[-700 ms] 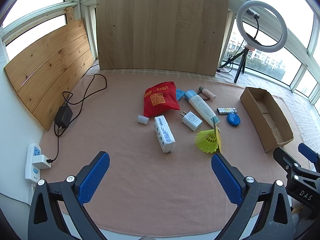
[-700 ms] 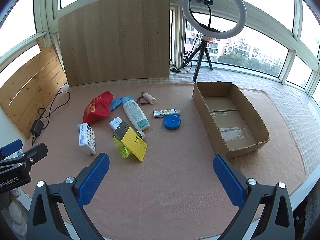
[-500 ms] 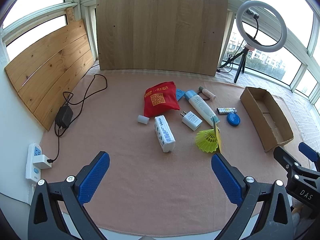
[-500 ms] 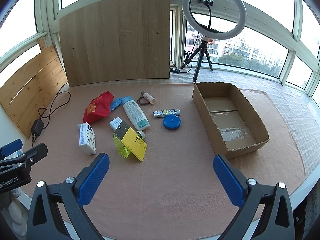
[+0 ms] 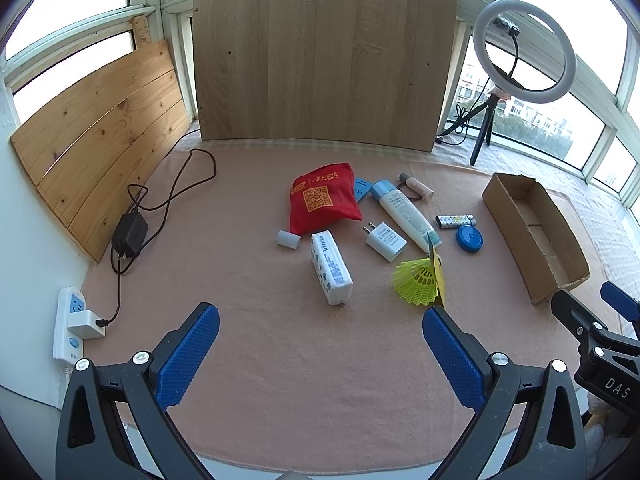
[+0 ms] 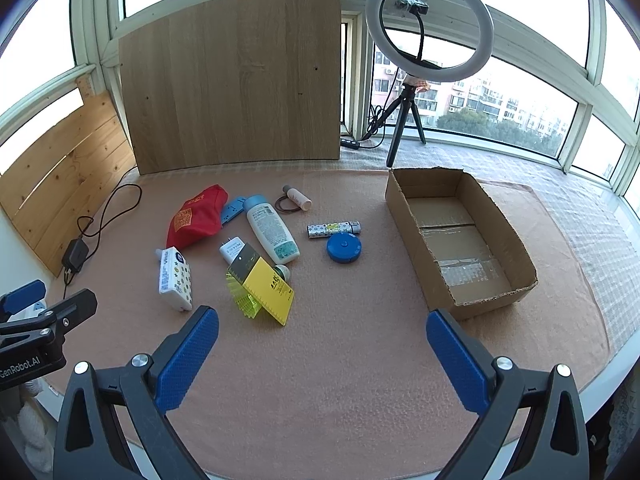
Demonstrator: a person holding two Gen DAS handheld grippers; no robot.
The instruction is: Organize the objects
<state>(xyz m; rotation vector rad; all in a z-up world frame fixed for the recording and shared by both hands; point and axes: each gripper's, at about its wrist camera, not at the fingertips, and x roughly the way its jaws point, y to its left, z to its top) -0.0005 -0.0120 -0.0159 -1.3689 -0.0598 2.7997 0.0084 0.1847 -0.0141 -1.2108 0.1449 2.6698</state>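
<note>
Loose objects lie mid-table on the pink cloth: a red pouch (image 5: pixel 322 203), a tissue pack (image 5: pixel 331 267), a white charger plug (image 5: pixel 385 241), a white lotion bottle (image 5: pixel 404 212), a yellow shuttlecock with a yellow card (image 5: pixel 418 281), a blue round tape measure (image 5: pixel 469 238), a patterned lighter (image 5: pixel 455 221) and a small pink tube (image 5: pixel 417 186). An empty cardboard box (image 6: pixel 460 240) stands to the right. My left gripper (image 5: pixel 320 352) and right gripper (image 6: pixel 322 354) are both open and empty, hovering near the table's front edge, short of the objects.
A wooden board (image 5: pixel 320 56) leans at the back and a plank panel (image 5: pixel 100 140) at the left. A black adapter with its cable (image 5: pixel 130 234) and a white power strip (image 5: pixel 70 328) lie at the left. A ring light on a tripod (image 6: pixel 426 32) stands behind the box.
</note>
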